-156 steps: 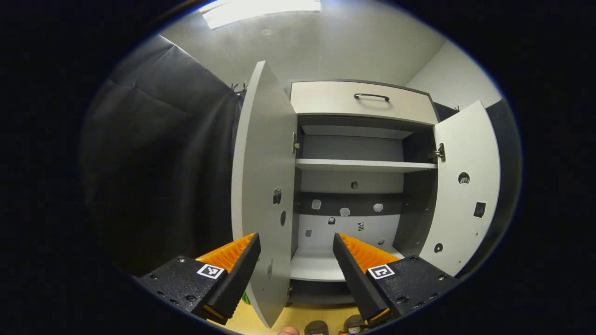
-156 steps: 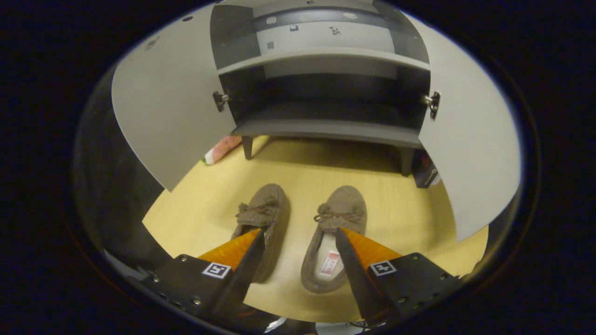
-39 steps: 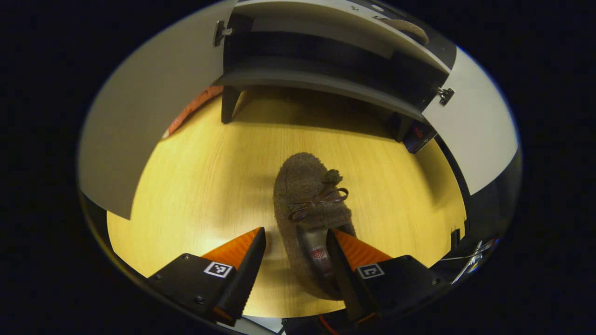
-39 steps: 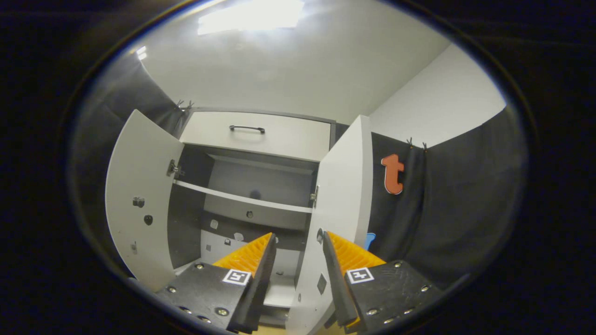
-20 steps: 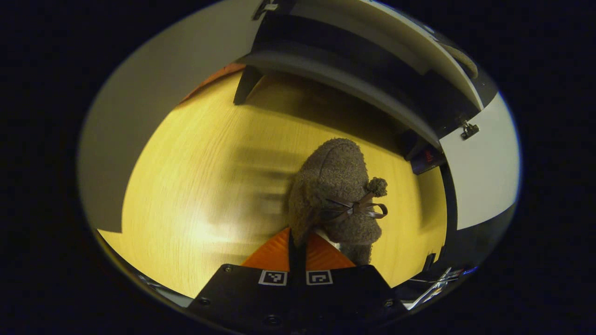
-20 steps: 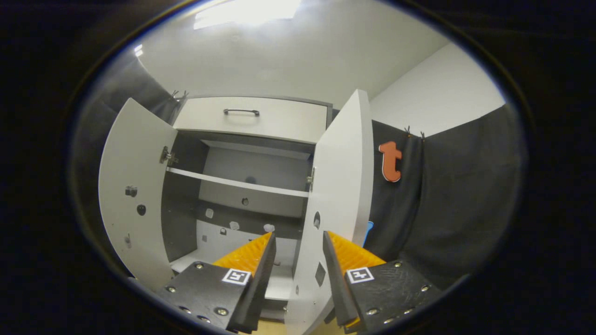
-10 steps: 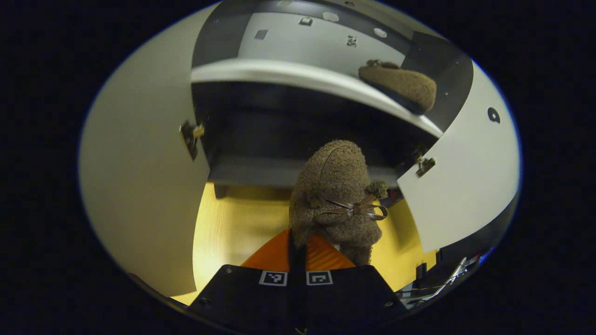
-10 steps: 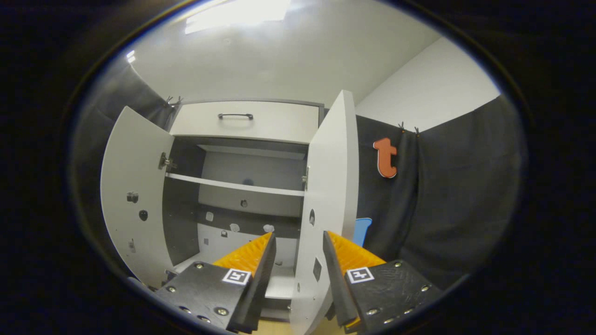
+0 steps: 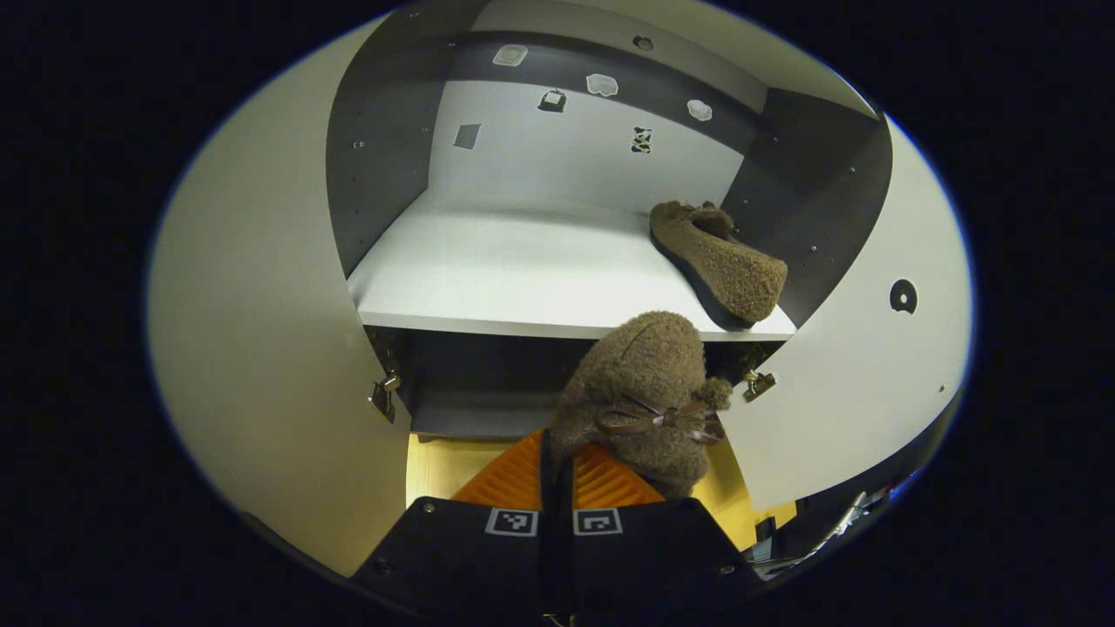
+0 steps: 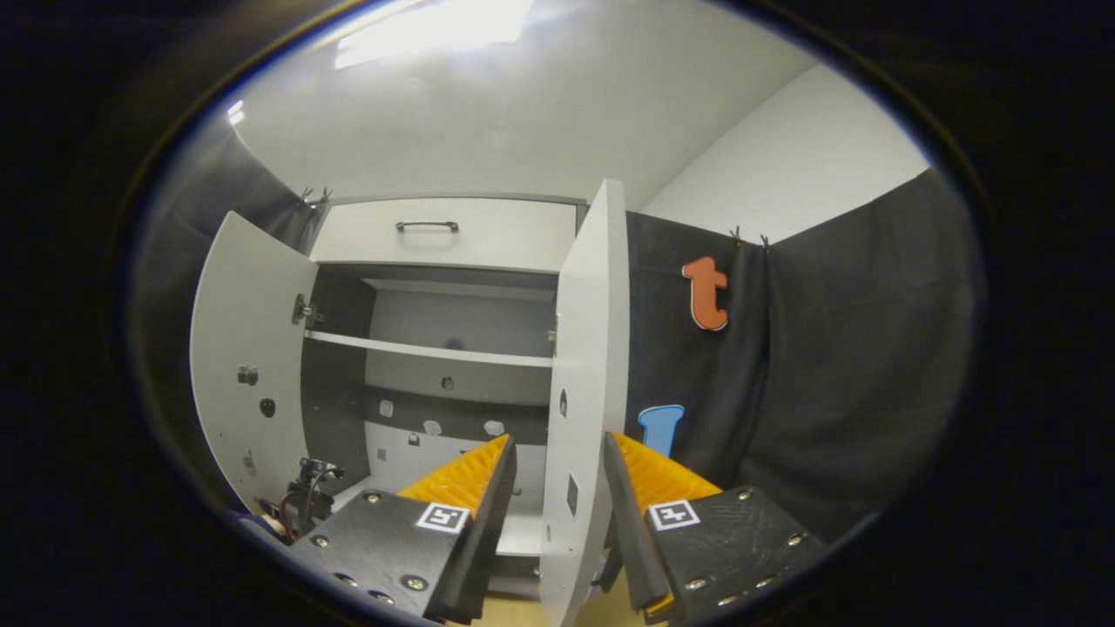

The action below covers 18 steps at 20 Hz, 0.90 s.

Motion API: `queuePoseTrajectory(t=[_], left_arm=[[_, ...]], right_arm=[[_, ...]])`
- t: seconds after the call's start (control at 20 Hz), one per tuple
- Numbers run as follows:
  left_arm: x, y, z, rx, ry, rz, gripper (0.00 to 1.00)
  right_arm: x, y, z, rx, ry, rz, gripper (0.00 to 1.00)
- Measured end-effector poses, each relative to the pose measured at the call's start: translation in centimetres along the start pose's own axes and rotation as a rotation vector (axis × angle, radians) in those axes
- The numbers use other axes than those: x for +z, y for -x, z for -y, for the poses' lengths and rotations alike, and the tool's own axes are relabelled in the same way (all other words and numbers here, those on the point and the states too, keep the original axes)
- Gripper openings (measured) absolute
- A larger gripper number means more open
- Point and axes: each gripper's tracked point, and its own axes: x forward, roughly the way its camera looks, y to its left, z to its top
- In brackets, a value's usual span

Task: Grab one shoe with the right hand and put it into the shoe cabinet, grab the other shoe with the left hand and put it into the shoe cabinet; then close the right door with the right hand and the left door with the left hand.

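My left gripper (image 9: 557, 457) is shut on the heel rim of a brown fuzzy shoe (image 9: 645, 383) with a bow. It holds the shoe in the air just in front of the white middle shelf (image 9: 523, 279) of the shoe cabinet. The other brown shoe (image 9: 719, 261) lies on that shelf at its right end, against the dark side wall. My right gripper (image 10: 557, 461) is open and holds nothing. The edge of the open right door (image 10: 579, 392) stands in line with the gap between its fingers. The left gripper (image 10: 309, 501) also shows low near the left door (image 10: 248, 348).
Both cabinet doors stand wide open: left door (image 9: 261, 348), right door (image 9: 862, 374). A drawer with a dark handle (image 10: 427, 226) tops the cabinet. An upper shelf (image 10: 427, 348) is bare. Yellow wooden floor (image 9: 435, 457) lies below the cabinet.
My left gripper has lifted the shoe from near the floor to the level of the middle shelf. The right gripper has drifted slightly right, staying open.
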Motion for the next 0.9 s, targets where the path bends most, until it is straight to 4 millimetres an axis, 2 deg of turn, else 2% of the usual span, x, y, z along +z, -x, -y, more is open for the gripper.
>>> queuePoseTrajectory(t=[0.25, 0.4, 0.7, 0.8, 0.9], left_arm=[[3.4, 0.8, 1.6, -0.037, 0.024, 0.054, 0.01], [6.8, 0.5, 2.0, -0.04, 0.039, 0.096, 0.0], [14.6, -2.0, 2.7, -0.019, 0.034, 0.177, 0.0], [17.4, -3.3, 2.6, -0.005, 0.039, 0.207, 0.01], [19.1, -4.8, 1.9, 0.029, 0.034, 0.215, 0.0]], right_arm=[[-0.4, 0.3, 0.0, 0.007, -0.011, -0.014, 0.6], [-0.1, 0.9, -0.2, 0.022, -0.029, -0.009, 0.6], [1.0, 2.8, 1.2, 0.016, -0.039, 0.011, 0.6], [1.2, 3.4, 1.8, 0.006, -0.04, 0.013, 0.6], [1.3, 3.8, 2.4, -0.013, -0.034, 0.015, 0.6]])
